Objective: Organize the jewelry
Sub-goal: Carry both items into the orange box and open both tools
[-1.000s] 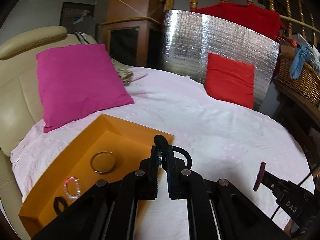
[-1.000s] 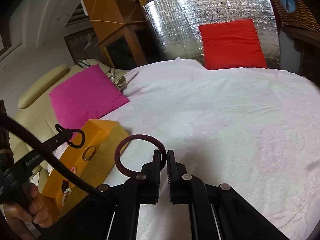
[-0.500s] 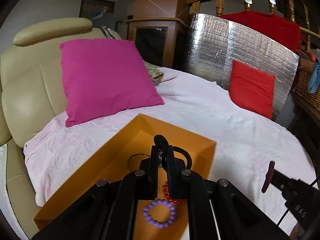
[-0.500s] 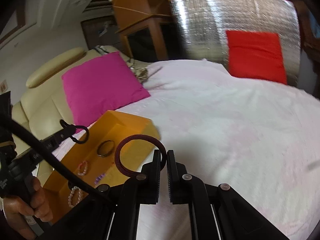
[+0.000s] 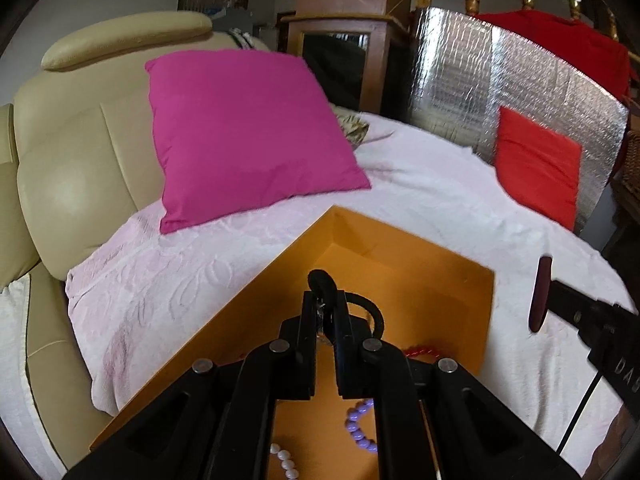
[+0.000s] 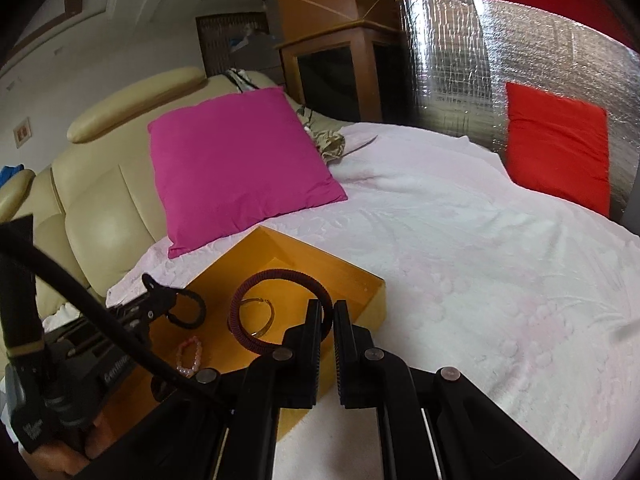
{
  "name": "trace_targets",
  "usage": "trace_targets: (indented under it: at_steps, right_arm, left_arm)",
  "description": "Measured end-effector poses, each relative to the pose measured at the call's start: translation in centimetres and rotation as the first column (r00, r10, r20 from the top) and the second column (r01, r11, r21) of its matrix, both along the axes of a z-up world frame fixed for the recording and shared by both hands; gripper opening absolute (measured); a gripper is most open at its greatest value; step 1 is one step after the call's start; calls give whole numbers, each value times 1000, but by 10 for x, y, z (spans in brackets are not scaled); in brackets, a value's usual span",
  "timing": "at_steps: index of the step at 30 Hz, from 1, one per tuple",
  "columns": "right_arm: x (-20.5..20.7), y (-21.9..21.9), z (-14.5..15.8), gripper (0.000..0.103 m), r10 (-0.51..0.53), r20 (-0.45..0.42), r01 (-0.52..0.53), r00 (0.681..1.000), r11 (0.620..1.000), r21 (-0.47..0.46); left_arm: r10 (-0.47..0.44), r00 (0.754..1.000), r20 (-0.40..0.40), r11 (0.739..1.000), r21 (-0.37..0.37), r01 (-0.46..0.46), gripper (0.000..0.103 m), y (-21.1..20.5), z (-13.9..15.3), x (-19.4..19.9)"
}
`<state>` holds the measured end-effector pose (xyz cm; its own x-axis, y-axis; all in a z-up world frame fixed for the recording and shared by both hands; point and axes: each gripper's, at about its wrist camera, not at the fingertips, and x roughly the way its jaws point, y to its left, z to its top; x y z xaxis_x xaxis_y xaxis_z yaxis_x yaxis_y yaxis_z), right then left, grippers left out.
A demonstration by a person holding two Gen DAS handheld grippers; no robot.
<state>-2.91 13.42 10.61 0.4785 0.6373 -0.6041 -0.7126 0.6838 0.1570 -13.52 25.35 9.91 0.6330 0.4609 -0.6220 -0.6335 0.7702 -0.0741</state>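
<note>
An orange tray [image 5: 404, 246] [image 6: 362, 278] lies on the pale pink bedspread. It holds a purple bead bracelet [image 5: 357, 428], white pearls [image 5: 286, 460], red beads [image 5: 420, 350], a thin metal bangle [image 6: 270, 312] and a pink bead bracelet [image 6: 188, 356]. My left gripper [image 5: 324, 300] [image 6: 152, 283] is shut on a black cord loop [image 5: 370, 308] [image 6: 191, 314] and hangs over the tray. My right gripper [image 6: 329, 312] is shut on a dark maroon bangle [image 6: 280, 274] over the tray's near right side. That bangle shows edge-on [image 5: 539, 298] in the left wrist view.
A magenta pillow [image 5: 244, 132] leans on the beige sofa back [image 5: 76, 152] behind the tray. A red pillow [image 6: 558, 144] rests against a silver foil panel [image 6: 460, 60] at the far right. A hand [image 6: 60, 454] grips the left tool.
Both grippers have swung left over the orange tray, which now fills more of each view. The maroon bangle now hangs above the tray instead of the bedspread. Both grips are unchanged.
</note>
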Motion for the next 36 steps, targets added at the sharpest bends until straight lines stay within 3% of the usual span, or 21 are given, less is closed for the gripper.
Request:
trace_targets:
  at_steps: [5,11,36]
  right_arm:
    - [13,19,-6,7,-1,-25,0,1000,999,-45]
    - [26,40,-21,7,-1,-59,-5,998,995,-98]
    - [48,81,-54,7,-33,-106,15,994,986,-165]
  left_arm:
    - [24,997,-77,999,-45,-27,8,14,-18,8]
    - [22,993,-118,999,-45,-27,8,16,-28,14]
    - [-12,977,-212,999,-50,1,8,18,-48,29]
